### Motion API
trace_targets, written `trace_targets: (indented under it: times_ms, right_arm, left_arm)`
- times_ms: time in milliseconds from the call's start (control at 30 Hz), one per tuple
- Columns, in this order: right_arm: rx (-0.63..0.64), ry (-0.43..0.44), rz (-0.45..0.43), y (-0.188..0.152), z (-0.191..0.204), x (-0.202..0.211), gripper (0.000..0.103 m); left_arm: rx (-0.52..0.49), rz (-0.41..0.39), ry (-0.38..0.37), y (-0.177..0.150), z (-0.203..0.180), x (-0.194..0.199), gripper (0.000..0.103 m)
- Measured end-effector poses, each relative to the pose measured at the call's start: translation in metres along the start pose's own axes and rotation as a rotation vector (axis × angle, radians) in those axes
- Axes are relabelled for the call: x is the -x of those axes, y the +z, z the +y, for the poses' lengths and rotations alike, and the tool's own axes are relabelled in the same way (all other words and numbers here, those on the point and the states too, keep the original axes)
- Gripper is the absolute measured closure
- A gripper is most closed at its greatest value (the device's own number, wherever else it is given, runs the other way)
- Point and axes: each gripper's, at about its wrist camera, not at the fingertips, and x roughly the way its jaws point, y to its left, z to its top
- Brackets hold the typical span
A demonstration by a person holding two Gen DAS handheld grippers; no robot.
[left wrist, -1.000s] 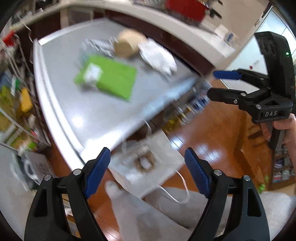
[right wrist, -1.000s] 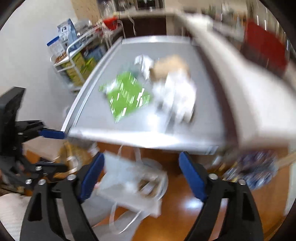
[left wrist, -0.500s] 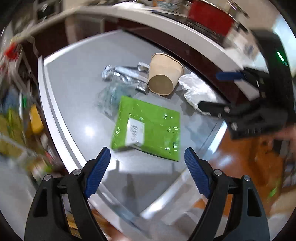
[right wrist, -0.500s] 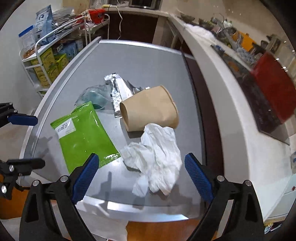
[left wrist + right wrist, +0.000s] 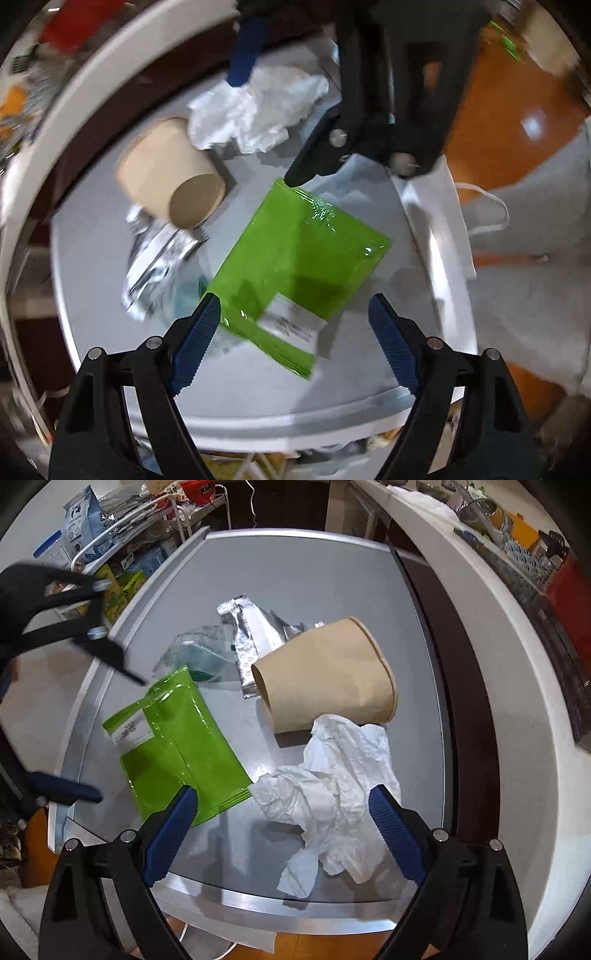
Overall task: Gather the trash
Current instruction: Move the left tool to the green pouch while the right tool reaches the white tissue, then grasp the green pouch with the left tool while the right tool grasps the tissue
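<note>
On the grey table (image 5: 314, 576) lie a green pouch (image 5: 177, 746), a tan paper cup on its side (image 5: 328, 679), a crumpled white tissue (image 5: 332, 790), a silver foil wrapper (image 5: 247, 627) and a clear plastic wrapper (image 5: 192, 653). My left gripper (image 5: 295, 332) is open above the green pouch (image 5: 299, 254). My right gripper (image 5: 280, 819) is open above the tissue. The cup (image 5: 170, 181), tissue (image 5: 258, 107) and foil wrapper (image 5: 155, 262) also show in the left wrist view.
A white bag (image 5: 439, 206) hangs at the table's edge over the wooden floor (image 5: 509, 107). A wire rack with boxes (image 5: 110, 554) stands left of the table. A white counter (image 5: 480, 635) with a red object (image 5: 569, 590) runs along the right.
Both grippers moved up from the bag near the floor to over the table. The left gripper swung round above the green pouch; the right closed in on the tissue.
</note>
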Motion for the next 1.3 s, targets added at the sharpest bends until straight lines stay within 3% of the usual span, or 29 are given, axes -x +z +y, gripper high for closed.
trace_targets:
  times_ms: [200, 300, 400, 500, 700, 867, 933, 1100, 1167, 1300]
  right_arm:
    - [-0.037, 0.020, 0.027, 0.002, -0.011, -0.009, 0.011]
    - [-0.054, 0.050, 0.033, 0.001, -0.015, -0.010, 0.011]
    - [-0.062, 0.068, 0.038, -0.001, -0.017, -0.012, 0.012]
    - [-0.071, 0.080, 0.057, -0.003, -0.020, -0.016, 0.030]
    - [-0.070, 0.102, 0.072, -0.007, -0.017, -0.015, 0.032]
    - [-0.050, 0.079, 0.078, -0.011, -0.012, -0.009, 0.031]
    - [-0.089, 0.062, 0.063, -0.012, -0.016, -0.004, 0.030]
    - [-0.160, 0.060, 0.028, -0.017, -0.021, -0.001, 0.021]
    - [-0.166, 0.061, 0.044, -0.019, -0.020, -0.009, 0.021]
    - [-0.178, 0.070, 0.045, -0.023, -0.019, -0.016, 0.021]
  left_arm:
    - [-0.164, 0.059, -0.132, 0.016, 0.007, -0.021, 0.020]
    - [-0.193, 0.073, -0.173, 0.016, 0.011, -0.030, 0.020]
    - [-0.216, 0.076, -0.184, 0.015, 0.014, -0.035, 0.020]
    - [-0.232, 0.065, -0.191, 0.016, 0.015, -0.038, 0.020]
    - [-0.268, 0.074, -0.195, 0.005, 0.012, -0.044, 0.020]
    - [-0.217, 0.061, -0.215, -0.014, -0.006, -0.040, 0.020]
    - [-0.156, 0.036, -0.186, -0.023, -0.006, -0.036, 0.020]
    - [-0.002, -0.115, -0.175, -0.021, -0.002, -0.007, 0.020]
    - [-0.006, -0.134, -0.158, -0.016, 0.000, -0.007, 0.019]
    - [-0.084, -0.069, -0.114, -0.002, -0.016, -0.024, 0.019]
